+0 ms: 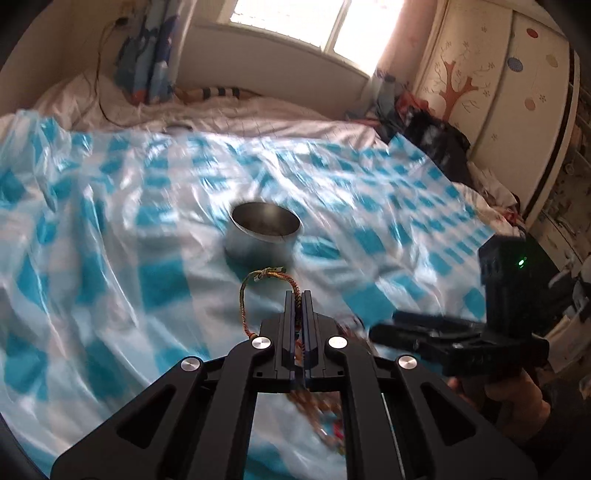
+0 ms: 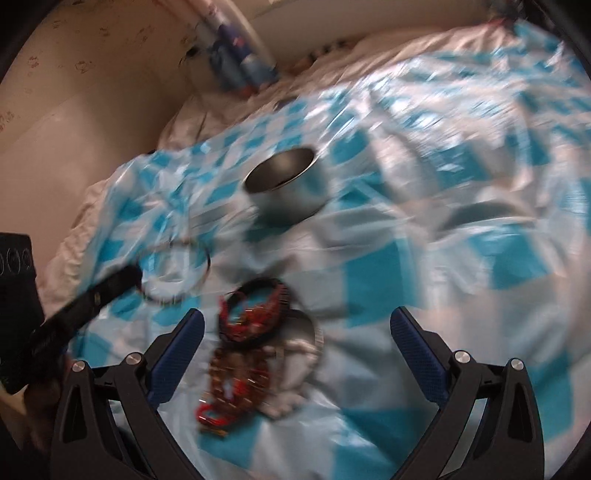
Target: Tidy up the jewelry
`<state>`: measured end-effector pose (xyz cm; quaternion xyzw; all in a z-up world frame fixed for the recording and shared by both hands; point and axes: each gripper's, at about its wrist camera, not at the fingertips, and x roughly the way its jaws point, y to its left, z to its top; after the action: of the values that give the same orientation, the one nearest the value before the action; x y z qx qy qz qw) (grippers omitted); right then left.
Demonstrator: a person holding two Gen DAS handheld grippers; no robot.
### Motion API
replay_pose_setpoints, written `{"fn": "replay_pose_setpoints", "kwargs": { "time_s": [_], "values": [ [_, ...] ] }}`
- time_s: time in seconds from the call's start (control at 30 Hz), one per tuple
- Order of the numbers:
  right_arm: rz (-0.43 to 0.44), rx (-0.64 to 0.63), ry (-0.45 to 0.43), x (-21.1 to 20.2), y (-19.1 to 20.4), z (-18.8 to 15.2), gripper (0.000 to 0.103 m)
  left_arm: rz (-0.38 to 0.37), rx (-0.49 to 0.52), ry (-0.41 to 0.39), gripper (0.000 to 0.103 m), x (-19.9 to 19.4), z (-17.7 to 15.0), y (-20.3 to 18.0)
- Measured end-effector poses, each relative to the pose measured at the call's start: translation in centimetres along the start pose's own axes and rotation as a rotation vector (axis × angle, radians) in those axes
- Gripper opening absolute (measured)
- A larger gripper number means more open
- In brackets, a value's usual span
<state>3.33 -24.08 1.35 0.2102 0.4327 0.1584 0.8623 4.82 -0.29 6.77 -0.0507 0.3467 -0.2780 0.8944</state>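
Braided cord bracelet (image 1: pixel 258 288): multicoloured loop, pinched between my left jaws, the loop standing out ahead of the fingertips and hanging clear of the sheet.
Left gripper (image 1: pixel 298 295): jaws closed tight on the bracelet's cord; no gap shows between the two pads.
Metal bowl (image 1: pixel 266 229): round, steel, open side up, just beyond the held bracelet, resting on the sheet; what lies inside is too blurred to tell.
Pile of jewelry (image 2: pixel 251 332): red, brown and black beaded bracelets heaped together on the sheet, nearer to me than the bowl, lying between my right fingers in the right wrist view.
Thin ring bangle (image 2: pixel 177 269): dark wire circle just left of the pile; blur keeps me from telling whether it lies on the sheet.
Right gripper (image 2: pixel 295 332): jaws spread wide, blue pads apart, nothing between them, hovering over the pile.
Plastic sheet (image 1: pixel 110 221): blue and white checks, shiny, wrinkled, spread over the bed.
Bed (image 1: pixel 258 114): pale quilted cover showing past the sheet's far edge.
Window (image 1: pixel 314 22): bright, behind the bed.
Wardrobe (image 1: pixel 498 74): cream doors with a tree pattern, at the right.
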Motion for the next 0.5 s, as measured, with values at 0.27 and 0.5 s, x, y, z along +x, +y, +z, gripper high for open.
{"fn": "replay_pose_setpoints", "kwargs": {
  "time_s": [0.27, 0.5],
  "values": [
    [0.081, 0.02, 0.078, 3.4, -0.9, 0.7, 0.025, -0.023, -0.119, -0.031, 0.003, 0.5, -0.3, 3.0],
    [0.318, 0.153, 0.016, 1.7, -2.5, 0.7, 0.004, -0.034, -0.131, -0.032, 0.003, 0.5, -0.3, 3.0]
  ]
}}
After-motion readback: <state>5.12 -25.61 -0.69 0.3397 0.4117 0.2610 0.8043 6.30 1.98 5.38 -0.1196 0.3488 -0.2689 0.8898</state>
